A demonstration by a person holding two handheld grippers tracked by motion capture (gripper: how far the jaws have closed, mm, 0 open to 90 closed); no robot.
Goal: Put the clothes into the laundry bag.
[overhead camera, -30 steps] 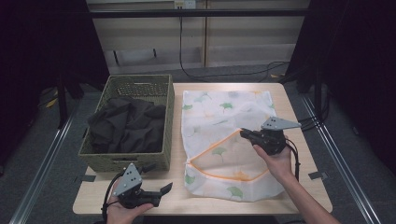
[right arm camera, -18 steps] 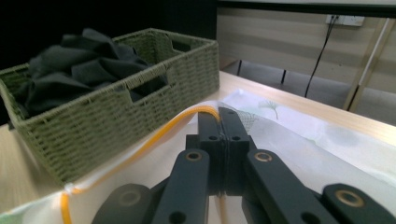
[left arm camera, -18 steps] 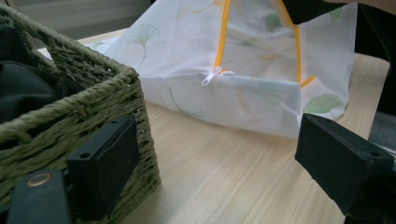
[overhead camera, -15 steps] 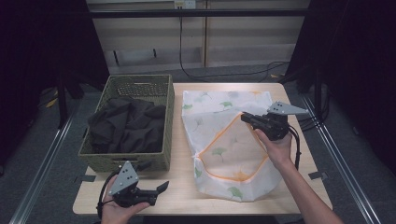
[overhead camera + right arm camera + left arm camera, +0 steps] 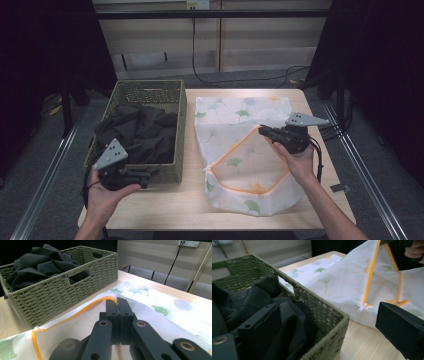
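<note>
Meanwhile, the white leaf-printed laundry bag's [image 5: 250, 165] orange-trimmed opening is pinched by the right gripper [image 5: 263, 131]; the left gripper [image 5: 145, 177], just widened, is held empty beside the green woven basket [image 5: 176, 130].

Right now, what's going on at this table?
A person works with a handheld gripper in each hand. The right gripper is shut on the orange zipper edge of the white leaf-print mesh laundry bag, lifting it so the mouth stands open. The left gripper, jaws just opened wider with nothing between them, is at the near corner of the green woven basket, over the dark crumpled clothing inside. Nothing dark is in the bag yet.
</note>
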